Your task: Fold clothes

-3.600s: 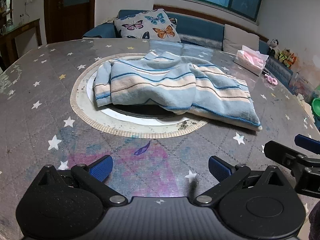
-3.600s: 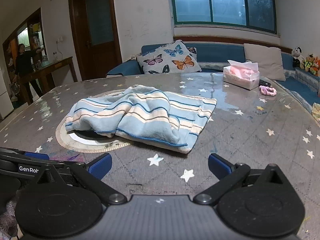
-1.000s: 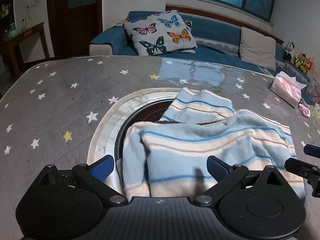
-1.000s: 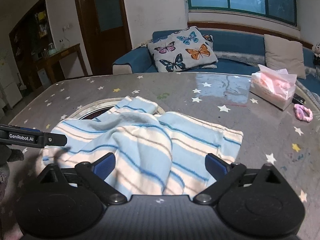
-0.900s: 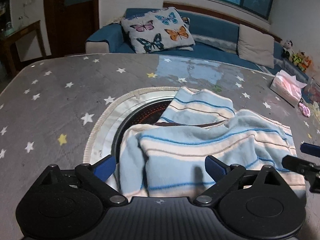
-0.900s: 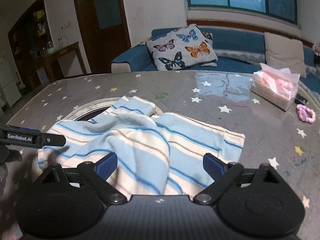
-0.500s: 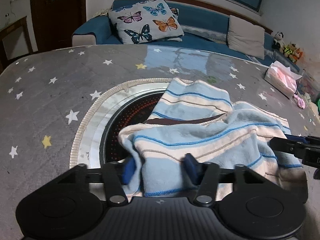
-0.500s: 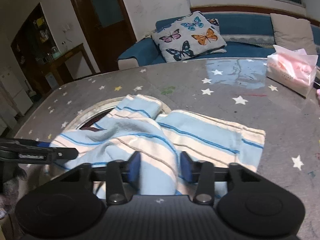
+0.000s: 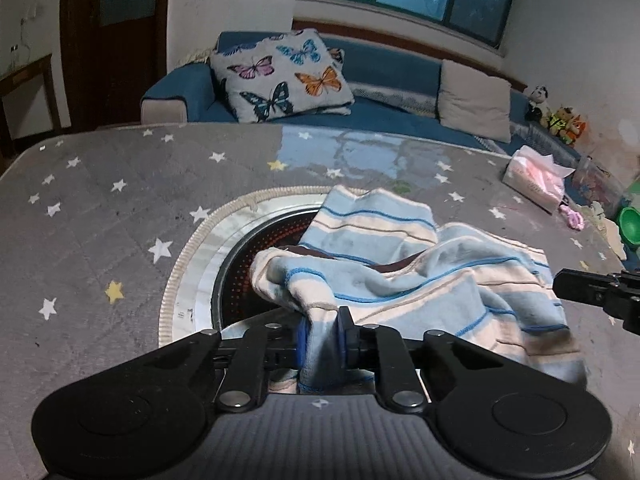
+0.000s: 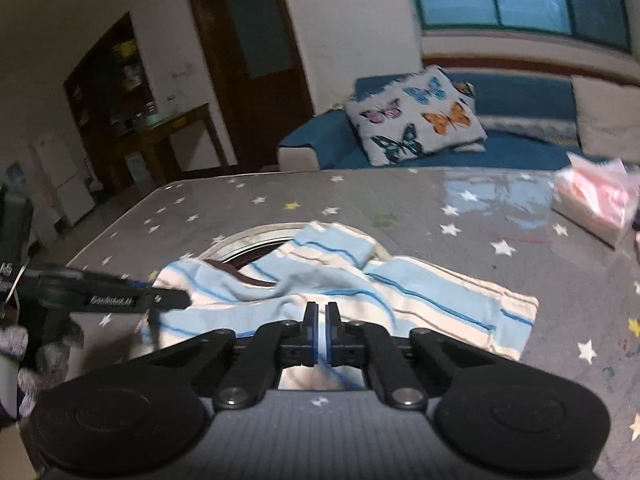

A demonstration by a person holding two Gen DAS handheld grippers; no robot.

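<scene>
A light blue and cream striped garment (image 9: 420,276) lies crumpled on the grey star-patterned table (image 9: 100,208), partly over a round hotplate recess (image 9: 236,272). My left gripper (image 9: 322,336) is shut on a bunched fold at the garment's near edge and holds it lifted. In the right wrist view the garment (image 10: 420,292) spreads ahead, and my right gripper (image 10: 319,324) is shut on its near edge, the cloth thin between the pads. Each gripper shows at the edge of the other's view, the right one (image 9: 596,290) and the left one (image 10: 120,300).
A pink tissue box (image 9: 536,178) and a pink hair tie (image 9: 572,218) sit at the table's right. A green bowl (image 9: 630,226) is beyond the right edge. A blue sofa with a butterfly cushion (image 9: 280,76) stands behind the table.
Both grippers moved forward from the table's near edge onto the garment, then closed on its near edge. The pinched cloth has lifted and bunched, uncovering more of the hotplate.
</scene>
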